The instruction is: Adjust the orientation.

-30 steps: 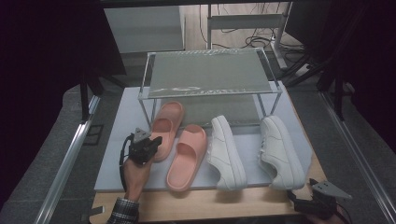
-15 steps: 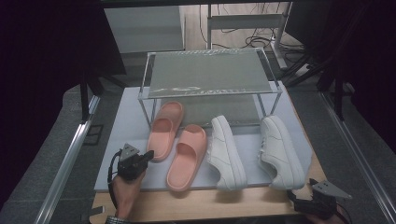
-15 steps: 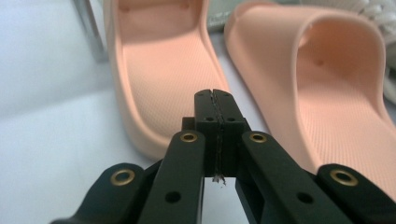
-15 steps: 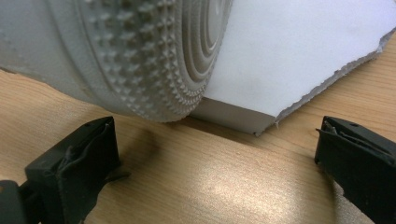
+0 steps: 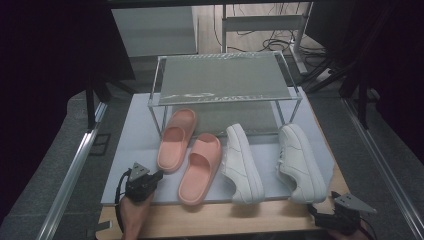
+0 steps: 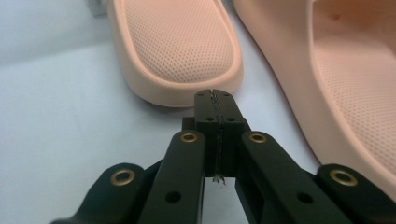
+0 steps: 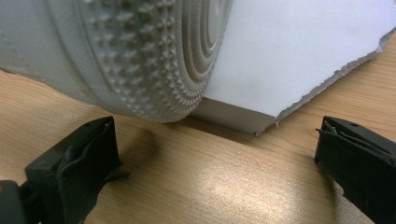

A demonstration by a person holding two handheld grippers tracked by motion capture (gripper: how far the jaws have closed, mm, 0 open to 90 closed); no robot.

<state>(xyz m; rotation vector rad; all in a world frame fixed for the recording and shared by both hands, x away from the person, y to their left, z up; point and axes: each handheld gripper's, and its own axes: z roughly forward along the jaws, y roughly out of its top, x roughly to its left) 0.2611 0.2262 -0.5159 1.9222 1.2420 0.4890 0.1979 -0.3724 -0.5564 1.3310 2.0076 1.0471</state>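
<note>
I've got my left gripper (image 6: 215, 95) jaws pressed together, tips just short of the left pink slide's (image 6: 180, 49) heel.

The left pink slide (image 5: 176, 140) lies sole-down on the pale mat, its toe tucked under the low wire rack and its rounded heel — dotted with fine perforations — toward the person. Just beside it, slightly nearer and angled the same way, lies the right pink slide (image 5: 201, 167), strap arched upward. The two sit close together — whether they touch cannot be told.
</note>
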